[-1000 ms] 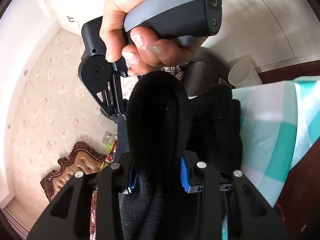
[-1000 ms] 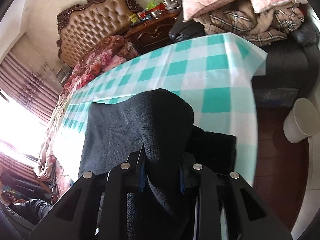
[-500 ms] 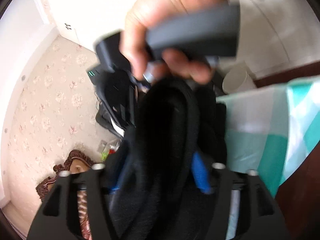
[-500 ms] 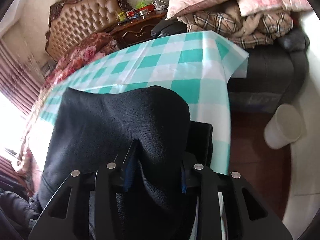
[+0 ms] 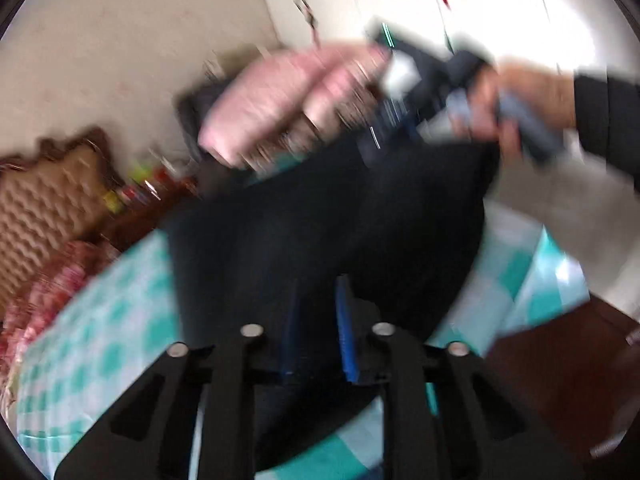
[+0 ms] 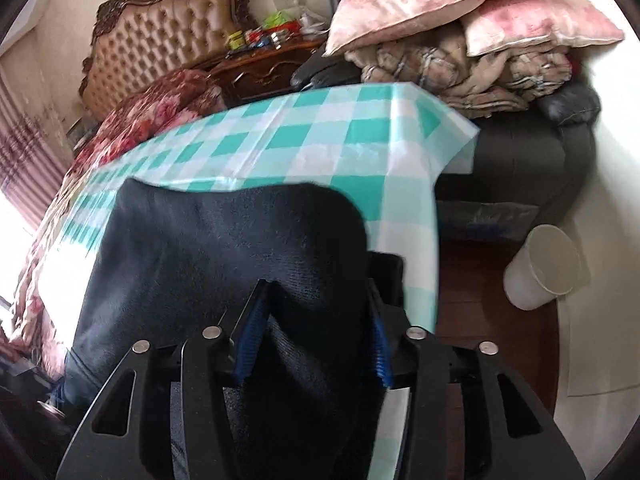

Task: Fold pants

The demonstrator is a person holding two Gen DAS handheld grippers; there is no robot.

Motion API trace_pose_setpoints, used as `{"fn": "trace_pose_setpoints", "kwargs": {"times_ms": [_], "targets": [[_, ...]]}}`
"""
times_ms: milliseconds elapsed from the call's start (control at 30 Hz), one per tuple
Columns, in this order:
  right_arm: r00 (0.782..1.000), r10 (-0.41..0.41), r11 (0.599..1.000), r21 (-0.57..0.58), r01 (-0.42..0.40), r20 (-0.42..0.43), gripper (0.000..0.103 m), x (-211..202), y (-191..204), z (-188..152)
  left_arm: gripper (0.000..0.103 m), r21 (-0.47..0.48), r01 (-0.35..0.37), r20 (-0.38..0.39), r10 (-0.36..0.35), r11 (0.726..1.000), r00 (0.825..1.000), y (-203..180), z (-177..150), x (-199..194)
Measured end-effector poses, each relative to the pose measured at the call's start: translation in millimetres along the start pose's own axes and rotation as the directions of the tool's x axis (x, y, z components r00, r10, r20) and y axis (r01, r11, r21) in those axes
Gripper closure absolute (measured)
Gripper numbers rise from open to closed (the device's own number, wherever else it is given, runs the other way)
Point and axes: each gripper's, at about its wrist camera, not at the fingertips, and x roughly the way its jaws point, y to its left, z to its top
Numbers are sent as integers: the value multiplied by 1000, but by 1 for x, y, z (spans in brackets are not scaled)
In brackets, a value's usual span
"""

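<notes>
A thick fold of the black pants [image 6: 224, 240] is clamped in the jaws of the right gripper [image 6: 314, 332], raised over the bench [image 6: 320, 140] near its right edge. The left gripper [image 5: 316, 320] is blurred; its jaws are nearly together, with pants cloth between them. The right hand [image 5: 516, 108] is seen gripping its handle beyond the cloth.

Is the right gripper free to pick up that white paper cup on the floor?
Probably not as things stand. The right gripper is shut on the black knit pants, so it would have to let go first. The white paper cup lies off the table, beyond the checked tablecloth edge.
</notes>
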Motion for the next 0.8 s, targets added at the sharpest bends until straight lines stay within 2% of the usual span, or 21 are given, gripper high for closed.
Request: {"fn": "trace_pose_setpoints", "kwargs": {"times_ms": [33,133,167,233,300,333,400,467,500,567,633,667,700,800], "targets": [[1000,-9,1000,0,9,21,51,-10,2,1,89,7,-2,-1,2,1000,1000,-4,-6,3],[993,-25,1000,-4,26,116,49,-52,12,-3,89,24,-11,12,11,1000,1000,-7,-12,3],[988,-31,999,-1,32,154,48,-65,19,-7,89,16,-4,11,4,1000,1000,-6,-13,6],[971,-42,998,-32,51,236,40,-90,46,-22,89,17,2,10,-3,1000,1000,-10,-17,10],[941,-134,985,-58,160,312,31,-101,73,-45,89,25,3,14,-3,1000,1000,-16,-24,12],[930,-182,977,-48,208,320,31,-99,79,-54,89,22,9,13,-9,1000,1000,-19,-23,7],[917,-286,953,-23,304,277,32,-81,84,-73,89,19,22,9,-22,1000,1000,-18,-22,7],[920,-329,940,-19,341,214,42,-60,82,-85,88,-7,47,3,-47,999,999,-14,-19,6],[925,-340,938,-10,346,173,46,-48,76,-90,84,-37,63,8,-62,997,998,-8,-14,3],[931,-318,948,36,317,181,46,-45,67,-96,82,-96,81,52,-76,992,996,10,6,-5],[934,-310,951,61,304,177,46,-45,64,-96,72,-101,73,136,-59,992,989,27,40,-5],[932,-316,949,59,310,177,46,-45,65,-95,59,-106,93,146,-77,990,986,35,56,1],[931,-320,947,59,315,177,46,-44,66,-94,53,-115,132,131,-116,985,985,42,71,13],[932,-320,947,74,312,168,46,-42,66,-96,54,-126,229,68,-222,965,973,56,115,69]]}}
